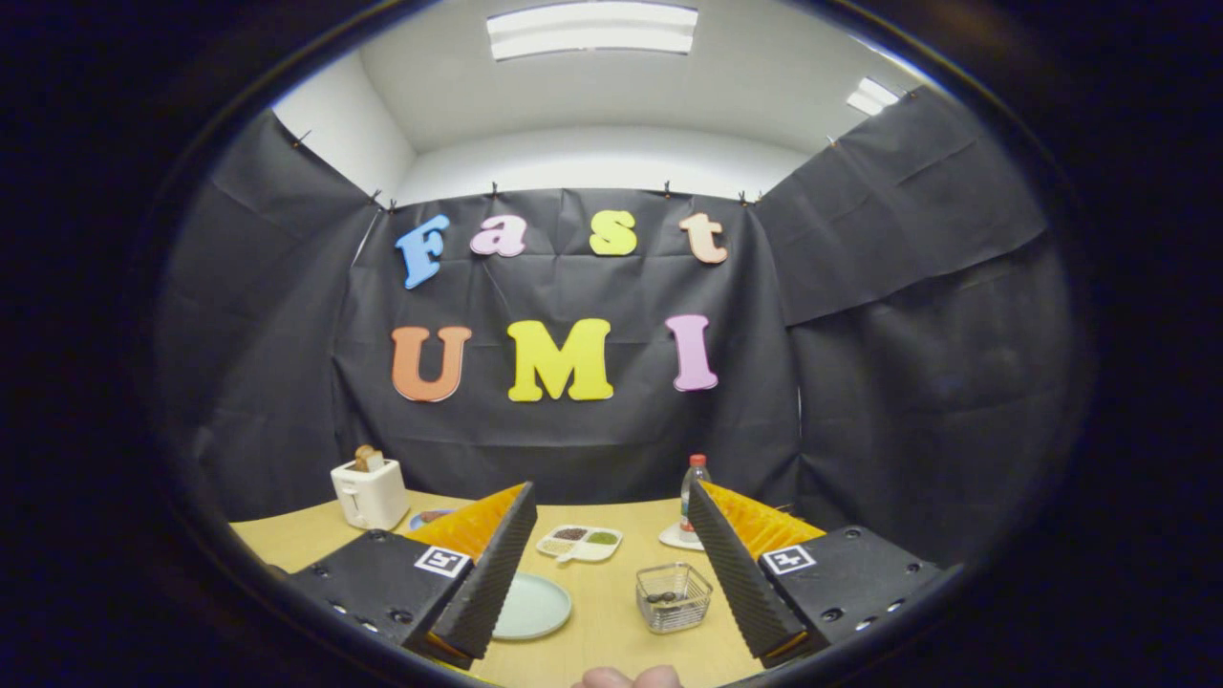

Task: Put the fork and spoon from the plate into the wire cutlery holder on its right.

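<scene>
Two fingers of hand-held gripper (611, 535) apart, wire holder (674, 597) between

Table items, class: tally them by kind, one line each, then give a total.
Toaster: 1
Plates: 2
Divided tray: 1
Bottle: 1
Wire holder: 1
Total: 6
The open gripper holds nothing.

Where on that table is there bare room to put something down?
Bare wood lies between the green plate and the wire cutlery holder, inside the open gripper. It is crowded farther back: toaster, divided dish, bottle.
</scene>
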A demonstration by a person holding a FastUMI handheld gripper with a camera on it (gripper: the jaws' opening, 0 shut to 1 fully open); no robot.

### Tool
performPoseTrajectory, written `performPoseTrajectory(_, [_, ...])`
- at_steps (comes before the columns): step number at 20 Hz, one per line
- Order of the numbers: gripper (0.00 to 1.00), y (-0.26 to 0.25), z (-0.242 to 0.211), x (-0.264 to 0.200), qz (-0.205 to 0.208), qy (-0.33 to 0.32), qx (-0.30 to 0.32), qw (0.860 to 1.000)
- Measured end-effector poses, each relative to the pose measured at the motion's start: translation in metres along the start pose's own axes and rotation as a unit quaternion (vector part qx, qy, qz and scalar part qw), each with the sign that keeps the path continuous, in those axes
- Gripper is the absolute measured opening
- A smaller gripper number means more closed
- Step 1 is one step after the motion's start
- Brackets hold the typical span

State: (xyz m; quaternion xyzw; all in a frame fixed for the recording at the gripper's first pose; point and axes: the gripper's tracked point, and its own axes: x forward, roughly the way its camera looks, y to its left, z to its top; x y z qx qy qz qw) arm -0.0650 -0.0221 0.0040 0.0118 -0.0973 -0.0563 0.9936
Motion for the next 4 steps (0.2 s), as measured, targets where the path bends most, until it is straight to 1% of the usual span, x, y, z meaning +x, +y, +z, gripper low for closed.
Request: performPoseTrajectory(4, [0.96, 0.0124, -0.0058, 0.0025, 0.017, 0.007, -0.004, 1.0])
